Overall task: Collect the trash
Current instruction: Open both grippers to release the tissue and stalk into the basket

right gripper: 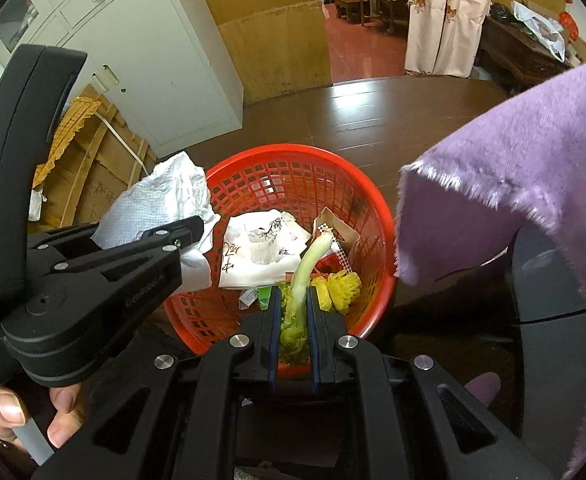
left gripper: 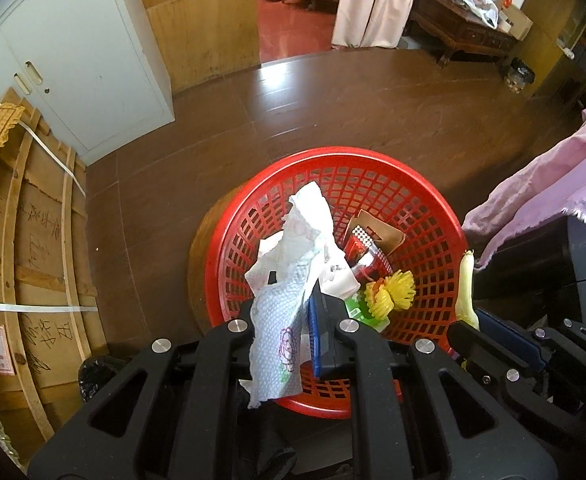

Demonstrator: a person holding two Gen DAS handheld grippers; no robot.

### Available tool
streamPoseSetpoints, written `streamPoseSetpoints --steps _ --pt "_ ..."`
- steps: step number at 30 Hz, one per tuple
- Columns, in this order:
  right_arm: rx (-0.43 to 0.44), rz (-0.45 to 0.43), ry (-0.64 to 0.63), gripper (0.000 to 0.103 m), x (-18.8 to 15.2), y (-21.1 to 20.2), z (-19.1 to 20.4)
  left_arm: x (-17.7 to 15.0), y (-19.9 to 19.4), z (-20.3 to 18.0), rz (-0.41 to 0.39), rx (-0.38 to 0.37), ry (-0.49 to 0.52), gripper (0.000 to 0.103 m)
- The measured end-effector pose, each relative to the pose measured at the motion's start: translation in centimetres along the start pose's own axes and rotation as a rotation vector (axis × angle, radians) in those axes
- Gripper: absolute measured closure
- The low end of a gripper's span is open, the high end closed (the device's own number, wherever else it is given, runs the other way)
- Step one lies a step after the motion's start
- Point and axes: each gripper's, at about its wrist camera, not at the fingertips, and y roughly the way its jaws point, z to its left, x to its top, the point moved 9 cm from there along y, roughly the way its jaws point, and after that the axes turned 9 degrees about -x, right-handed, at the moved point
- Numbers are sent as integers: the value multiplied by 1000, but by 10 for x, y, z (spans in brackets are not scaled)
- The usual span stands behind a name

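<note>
A red mesh basket (left gripper: 421,184) stands on a dark brown table; it also shows in the right wrist view (right gripper: 377,200). It holds crumpled paper (right gripper: 265,252), a brown card packet (left gripper: 381,232) and yellow wrapping (left gripper: 393,292). My left gripper (left gripper: 293,292) is shut on a white paper towel (left gripper: 285,296) and holds it over the basket's near side; that gripper (right gripper: 191,228) and towel (right gripper: 165,196) also show in the right wrist view. My right gripper (right gripper: 293,304) is shut on a pale green vegetable stalk (right gripper: 307,268), above the basket's near rim. The stalk (left gripper: 465,288) also shows in the left wrist view.
A purple fleece sleeve (right gripper: 513,168) hangs at the right. A white cabinet (left gripper: 73,48) and a wooden crate (left gripper: 33,240) stand at the left. A pink curtain (left gripper: 377,0) and a doorway lie beyond the table. A black monitor-like object (left gripper: 553,264) sits right of the basket.
</note>
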Motion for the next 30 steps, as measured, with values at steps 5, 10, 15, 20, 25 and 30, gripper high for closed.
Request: streamPoseSetpoints --steps 5,10,15,20,25,30 --pt "5 15 -1 90 -2 7 1 -1 3 -1 4 2 2 89" --pt "5 17 -8 90 -1 7 2 -2 6 1 9 3 -7 89" --pt "4 30 -5 90 -4 12 2 -2 8 2 9 6 -15 87" --pt "3 41 -2 90 -5 18 2 -3 11 2 17 7 -13 87" --pt "2 46 -3 90 -5 21 4 -4 12 3 16 4 -14 87" --pt "3 49 -10 90 -7 22 5 -5 14 4 21 6 -15 87"
